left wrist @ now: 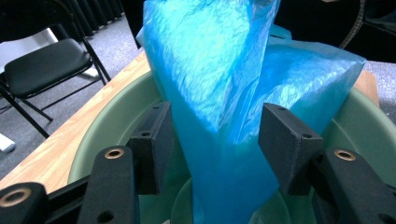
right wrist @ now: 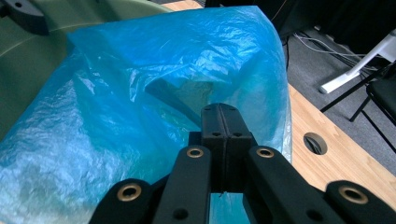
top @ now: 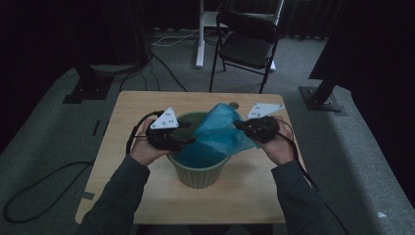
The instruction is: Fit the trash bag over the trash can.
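closest to us, at the bottom of the high view, our two dark-sleeved forearms reach up over the wooden surface (top: 147, 196) toward a green ribbed bin (top: 199, 176) that stands near its middle. our left gripper (top: 188, 132) sits at the bin's left rim with its grey plate on top; in the left gripper view its jaws stand apart, with a tall fold of the blue plastic bag (left wrist: 219, 93) rising between them, and the pads (left wrist: 154, 140) do not press on the film, so this gripper is open. the bag's lower part drops inside the bin (left wrist: 112, 126), lining it.

our right gripper (top: 241, 125) is at the bin's right rim. in the right gripper view its jaws are pressed together, and the edge of the bag (right wrist: 140, 93) is pinched between them; the film spreads out ahead of the jaws, and the bin's rim (right wrist: 42, 60) shows to the left. from above, the bag (top: 220, 129) lifts out of the bin toward the right gripper and drapes over the right rim.

further along the surface, just beyond the bag, lies a small round hole (right wrist: 315, 143). beyond the surface, on the grey carpet, stands a black folding chair (top: 247, 44), with a white desk leg (top: 200, 34) to its left and cables trailing over the floor.
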Tool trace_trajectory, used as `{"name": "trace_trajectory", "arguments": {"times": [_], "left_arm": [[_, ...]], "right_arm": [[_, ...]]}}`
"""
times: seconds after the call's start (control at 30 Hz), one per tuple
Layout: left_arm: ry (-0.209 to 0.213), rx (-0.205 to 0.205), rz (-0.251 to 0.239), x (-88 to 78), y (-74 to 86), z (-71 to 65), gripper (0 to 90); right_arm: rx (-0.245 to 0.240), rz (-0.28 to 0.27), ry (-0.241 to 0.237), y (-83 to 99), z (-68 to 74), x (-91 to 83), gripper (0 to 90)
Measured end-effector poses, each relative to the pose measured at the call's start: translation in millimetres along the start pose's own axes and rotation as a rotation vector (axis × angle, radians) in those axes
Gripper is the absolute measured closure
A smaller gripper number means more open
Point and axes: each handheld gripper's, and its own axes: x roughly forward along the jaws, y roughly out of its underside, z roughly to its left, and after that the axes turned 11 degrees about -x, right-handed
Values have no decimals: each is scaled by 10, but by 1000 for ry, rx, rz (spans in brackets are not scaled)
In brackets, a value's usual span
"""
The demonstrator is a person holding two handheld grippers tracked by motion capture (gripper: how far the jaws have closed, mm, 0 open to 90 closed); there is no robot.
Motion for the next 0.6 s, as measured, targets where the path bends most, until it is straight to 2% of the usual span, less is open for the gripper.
{"name": "trace_trajectory", "arguments": {"times": [0.23,0.4,0.5,0.6], "left_arm": [[-14,43,-2,122,-113,-130,481],[-16,57,30,236,-140,-181,555],[-37,61,57,271,-148,-195,638],[-61,68,73,271,-141,-199,776]], "right_arm": [[15,-7,-17,-23,30,56,900],[16,-31,-36,-60,51,44,899],[18,-47,-47,-81,62,25,899],[15,-53,-54,-96,70,6,899]]}}
